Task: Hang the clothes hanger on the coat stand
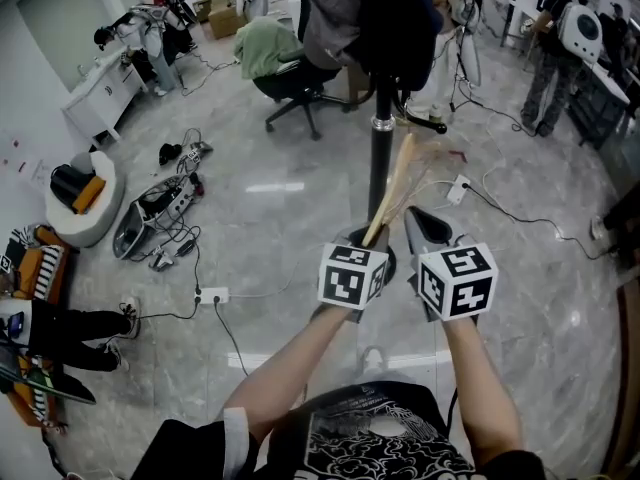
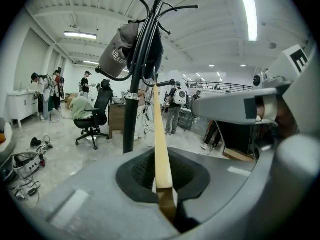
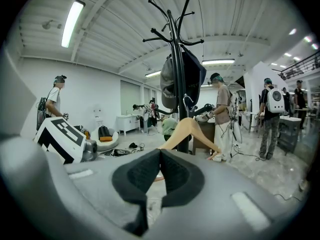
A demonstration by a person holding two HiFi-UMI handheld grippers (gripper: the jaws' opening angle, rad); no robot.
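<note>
Hanger [image 1: 396,190] was pinched at one end by my left gripper [image 1: 372,242] to reach the coat stand [image 1: 380,163]; my right gripper [image 3: 159,159] sat closed, empty.

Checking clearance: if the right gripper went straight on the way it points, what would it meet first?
Probably the hanger that the left gripper holds, then the coat stand behind it; depth is unclear.

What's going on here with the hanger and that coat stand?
A person works two handheld grippers. The left gripper is shut on one end of a wooden hanger, holding it up close to the coat stand, which carries dark clothes. The right gripper is shut and empty beside it. Whether the hanger is hooked on yet isn't clear.
</note>
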